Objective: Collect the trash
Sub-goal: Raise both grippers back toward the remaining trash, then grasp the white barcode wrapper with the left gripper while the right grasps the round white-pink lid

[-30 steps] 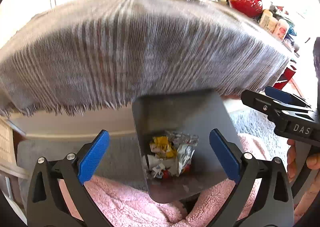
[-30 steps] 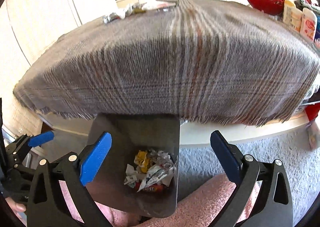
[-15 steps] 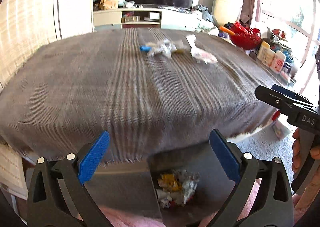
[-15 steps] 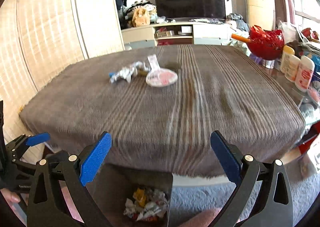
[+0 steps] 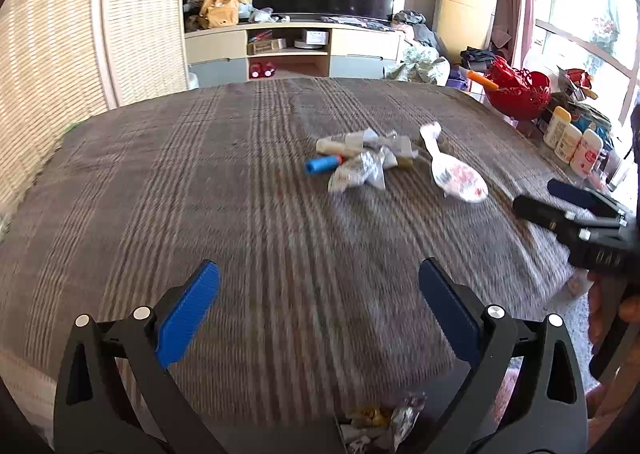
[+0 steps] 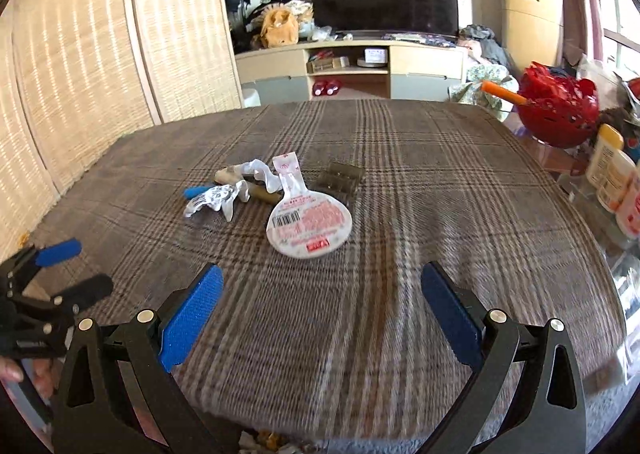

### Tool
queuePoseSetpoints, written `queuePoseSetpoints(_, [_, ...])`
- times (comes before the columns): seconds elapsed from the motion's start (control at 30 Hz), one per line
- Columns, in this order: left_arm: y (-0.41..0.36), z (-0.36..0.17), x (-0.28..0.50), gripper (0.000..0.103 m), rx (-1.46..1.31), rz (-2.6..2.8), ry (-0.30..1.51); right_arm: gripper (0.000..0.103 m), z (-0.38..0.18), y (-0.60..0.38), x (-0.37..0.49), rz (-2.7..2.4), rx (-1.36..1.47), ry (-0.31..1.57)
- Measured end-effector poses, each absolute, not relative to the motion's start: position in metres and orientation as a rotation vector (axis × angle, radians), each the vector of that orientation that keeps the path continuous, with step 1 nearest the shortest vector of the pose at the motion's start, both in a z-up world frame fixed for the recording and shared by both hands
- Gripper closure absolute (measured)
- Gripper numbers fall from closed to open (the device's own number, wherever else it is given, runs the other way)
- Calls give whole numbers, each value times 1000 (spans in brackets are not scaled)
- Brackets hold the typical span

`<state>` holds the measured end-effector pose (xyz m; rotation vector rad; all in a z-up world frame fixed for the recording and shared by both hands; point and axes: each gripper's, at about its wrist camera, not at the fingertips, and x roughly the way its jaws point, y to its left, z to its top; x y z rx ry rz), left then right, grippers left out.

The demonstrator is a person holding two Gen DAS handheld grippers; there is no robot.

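We judge ourselves at the reach-for-the-next-piece step: left gripper (image 5: 318, 314) and right gripper (image 6: 322, 314) both spread and empty over the plaid cloth (image 6: 420, 182), the litter pile (image 6: 276, 198) lying mid-table ahead, needing a forward reach and pinch.

The bin of collected trash (image 5: 376, 424) is almost wholly hidden below the near edge of the table (image 5: 240, 214); only crumpled scraps show at the bottom edge of both views. The right gripper (image 5: 560, 206) is cut off by the right edge of the left wrist view and motion-blurred. The left gripper (image 6: 72, 270) is cut off by the left edge of the right wrist view. Print on the round white label (image 6: 308, 226) is too small to read. The small wrappers (image 6: 224, 194) near the table's middle overlap, so their count cannot be told.
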<state>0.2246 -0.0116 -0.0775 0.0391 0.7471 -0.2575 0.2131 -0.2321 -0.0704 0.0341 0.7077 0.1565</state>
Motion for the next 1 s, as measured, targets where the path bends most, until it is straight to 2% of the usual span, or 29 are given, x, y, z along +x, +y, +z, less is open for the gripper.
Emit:
queuePoseSetpoints(0.03, [-12, -77, 231, 12, 38, -259, 748, 3, -72, -230, 218, 159, 25, 714])
queuePoseSetpoints(0.1, [-16, -77, 247, 25, 38, -268, 758, 3, -77, -225, 227, 164, 2, 733])
queuePoseSetpoints(0.23, [-26, -77, 269, 41, 41, -309, 776, 3, -85, -220, 243, 169, -17, 765])
queuePoseSetpoints(0.3, [-32, -77, 281, 53, 50, -325, 786, 4, -88, -218, 250, 174, -15, 778])
queuePoseSetpoints(0.53, [-55, -83, 308, 56, 91, -362, 824, 3, -95, -214, 275, 169, -9, 827])
queuePoseSetpoints(0.63, [-62, -89, 318, 49, 114, -364, 844, 4, -96, -212, 280, 179, -6, 838])
queuePoseSetpoints(0.7, [-66, -92, 322, 48, 125, -379, 847, 3, -97, -212, 283, 184, -9, 841])
queuePoseSetpoints(0.93, [-75, -104, 338, 59, 139, -399, 885, 5, -103, -211, 292, 203, -7, 877])
queuePoseSetpoints(1.0, [-76, -106, 341, 66, 140, -402, 893, 13, -105, -209, 294, 212, -12, 890])
